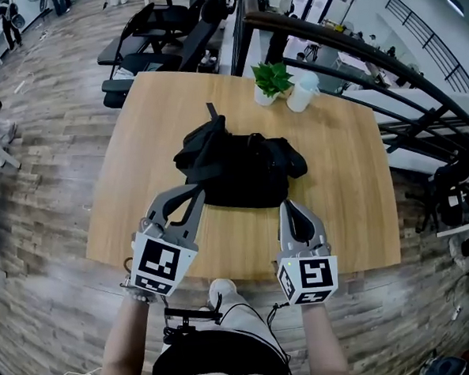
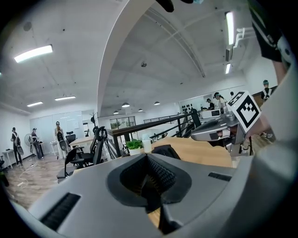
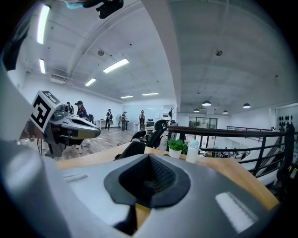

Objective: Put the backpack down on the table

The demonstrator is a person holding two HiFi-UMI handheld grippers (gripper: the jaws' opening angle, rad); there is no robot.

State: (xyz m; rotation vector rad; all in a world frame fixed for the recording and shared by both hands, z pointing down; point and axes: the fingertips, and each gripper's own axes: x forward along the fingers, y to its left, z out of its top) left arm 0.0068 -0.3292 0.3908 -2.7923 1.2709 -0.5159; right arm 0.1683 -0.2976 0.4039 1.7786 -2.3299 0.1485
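On the wooden table (image 1: 354, 207), the black backpack (image 1: 237, 168) lies slumped about the middle of the top, its straps loose and its whole weight on the wood, so the job looks done to me. The left gripper (image 1: 195, 195) hangs by the bag's near left edge and the right gripper (image 1: 293, 208) by its near right edge. Each has its jaws pressed together with nothing between them, and neither has hold of a strap or any fabric. All that seems left is to bring both hands clear. At the far edge stand a small potted plant (image 1: 272, 81) and a white bottle (image 1: 301, 91), well apart from the bag and not in its way. Beyond the table are dark office chairs (image 1: 158, 37) and a dark railing (image 1: 353, 53).
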